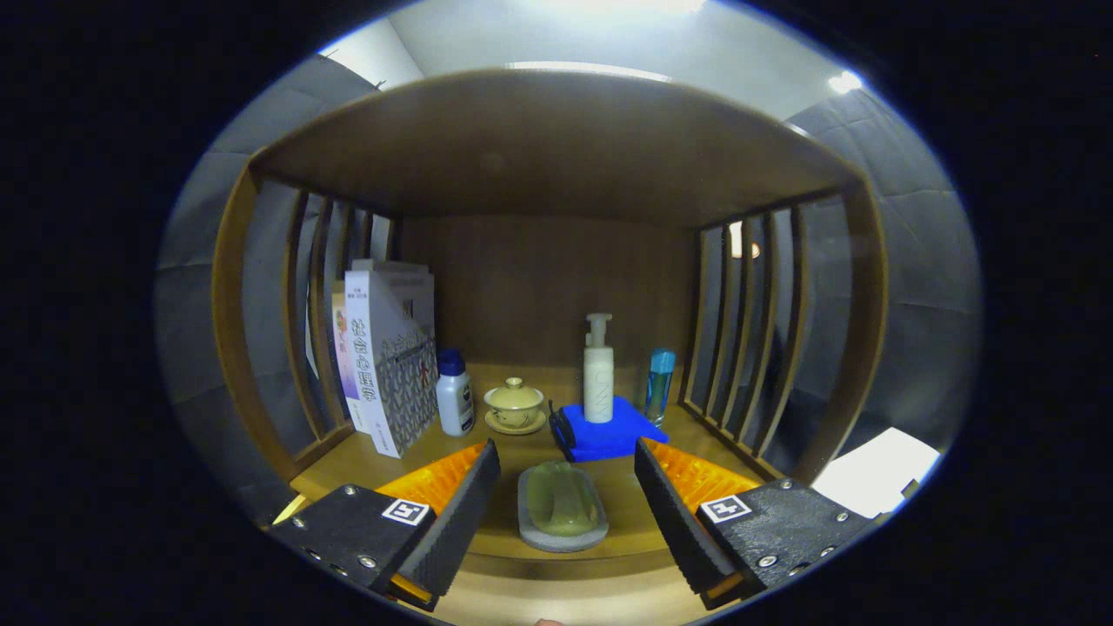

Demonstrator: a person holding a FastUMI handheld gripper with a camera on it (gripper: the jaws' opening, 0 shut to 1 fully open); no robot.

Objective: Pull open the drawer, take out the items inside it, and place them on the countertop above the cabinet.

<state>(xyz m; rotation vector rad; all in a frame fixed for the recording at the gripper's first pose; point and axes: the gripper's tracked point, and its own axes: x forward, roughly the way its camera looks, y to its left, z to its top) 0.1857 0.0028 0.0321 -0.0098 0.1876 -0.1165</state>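
Soap (563, 497), a green bar, lies in a grey dish (541, 530) on the wooden countertop (626, 487), between the spread fingers of the gripper (567, 469), which touch nothing. Beyond the dish, a white pump bottle (598, 369) stands on a blue box (613, 435). A lidded cup on its saucer (515, 407), a white blue-capped bottle (454, 393) and upright books (387, 361) stand behind the dish toward the slatted side.

Home nook: wooden shelf (556, 148), books (383, 365), toiletries (598, 369).
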